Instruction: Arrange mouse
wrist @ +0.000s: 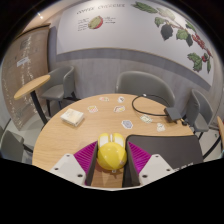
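A round wooden table (70, 140) fills the middle of the room, its light top catching the glare. On it, toward the left, sits a pale, flat block-like item (72, 117), possibly a stack of napkins; hard to tell. Small white scraps or cards (120, 101) are scattered across the far side of the top, with a few more (150, 120) off to the right. A dark cable (160, 100) curls over the far right edge. Nearer in on the right, a dark flat mat (182, 150) lies on the tabletop.
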